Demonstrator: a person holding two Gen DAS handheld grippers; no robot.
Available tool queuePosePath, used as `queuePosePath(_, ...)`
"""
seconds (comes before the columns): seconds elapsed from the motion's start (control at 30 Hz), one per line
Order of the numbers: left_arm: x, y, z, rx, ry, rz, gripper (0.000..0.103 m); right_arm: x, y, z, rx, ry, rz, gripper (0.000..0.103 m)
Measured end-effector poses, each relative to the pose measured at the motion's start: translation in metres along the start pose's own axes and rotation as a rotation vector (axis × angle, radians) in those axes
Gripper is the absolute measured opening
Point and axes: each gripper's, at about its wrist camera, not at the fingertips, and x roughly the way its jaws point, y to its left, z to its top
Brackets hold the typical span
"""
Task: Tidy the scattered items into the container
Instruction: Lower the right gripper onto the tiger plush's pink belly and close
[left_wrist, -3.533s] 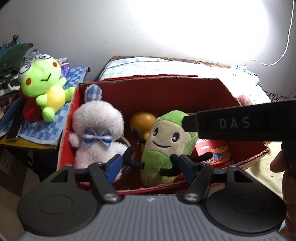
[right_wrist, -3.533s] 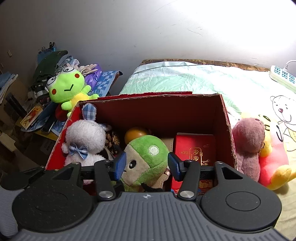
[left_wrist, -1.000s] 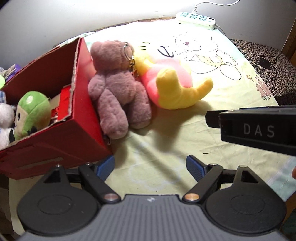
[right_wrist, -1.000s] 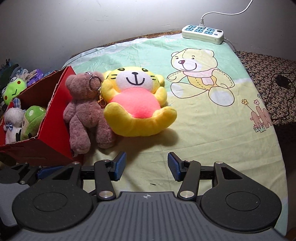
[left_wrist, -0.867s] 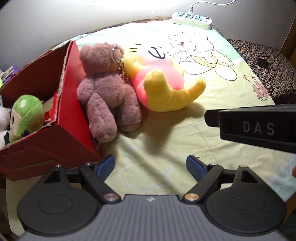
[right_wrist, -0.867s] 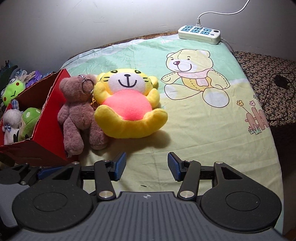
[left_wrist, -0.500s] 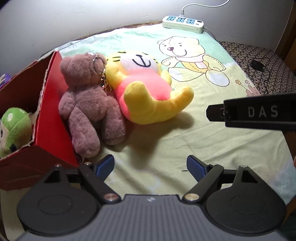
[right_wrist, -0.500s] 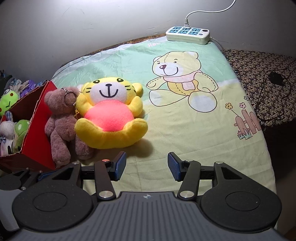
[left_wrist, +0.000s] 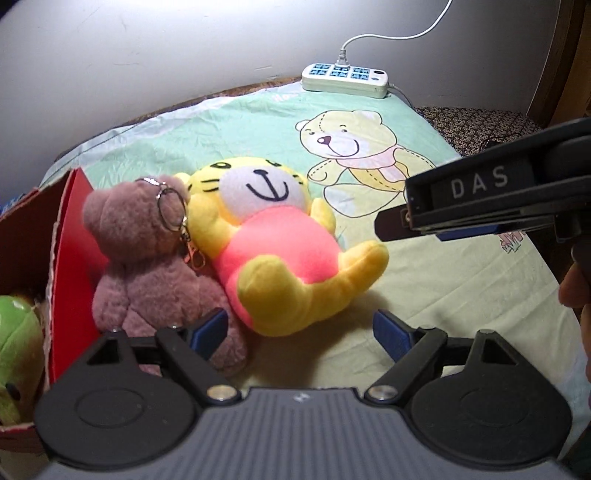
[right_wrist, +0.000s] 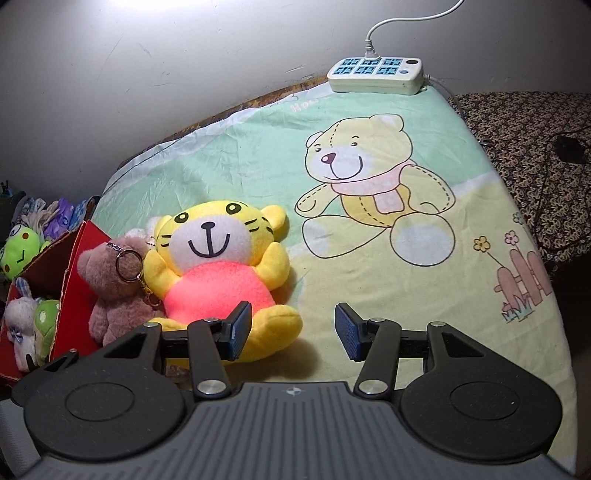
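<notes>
A yellow tiger plush with a pink belly (left_wrist: 273, 243) (right_wrist: 218, 269) lies on its back on the bed sheet. A brown teddy bear with a key ring (left_wrist: 147, 258) (right_wrist: 114, 291) leans against the red cardboard box (left_wrist: 74, 258) (right_wrist: 70, 273) at the left. A green plush (left_wrist: 14, 347) and a white plush (right_wrist: 18, 325) sit inside the box. My left gripper (left_wrist: 301, 332) is open and empty, just in front of the tiger's legs. My right gripper (right_wrist: 293, 330) is open and empty, its left finger over the tiger's foot; its side shows in the left wrist view (left_wrist: 480, 199).
A white power strip (left_wrist: 343, 75) (right_wrist: 375, 74) with its cord lies at the bed's far edge by the wall. A green frog plush (right_wrist: 18, 251) and clutter sit beyond the box. A dark patterned cover (right_wrist: 535, 147) with a black cable lies at the right.
Both grippers have swung right, away from the box, and moved closer to the tiger and the brown bear. Both stay open and empty.
</notes>
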Motion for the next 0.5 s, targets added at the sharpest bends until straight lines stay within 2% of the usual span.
queuePosePath(0.23, 0.023, 0.012, 0.008, -0.036, 0.026, -0.031, 0.086, 0.029, 0.001, 0.014, -0.005, 0.052, 0.057, 0.054)
queuePosePath(0.4, 0.037, 0.012, 0.016, -0.025, 0.029, -0.038, 0.086, 0.052, 0.001, 0.023, -0.007, 0.114, 0.147, 0.054)
queuePosePath(0.5, 0.046, 0.016, 0.018, -0.039, 0.04, -0.048, 0.087, 0.064, 0.006, 0.025, -0.028, 0.135, 0.171, 0.054)
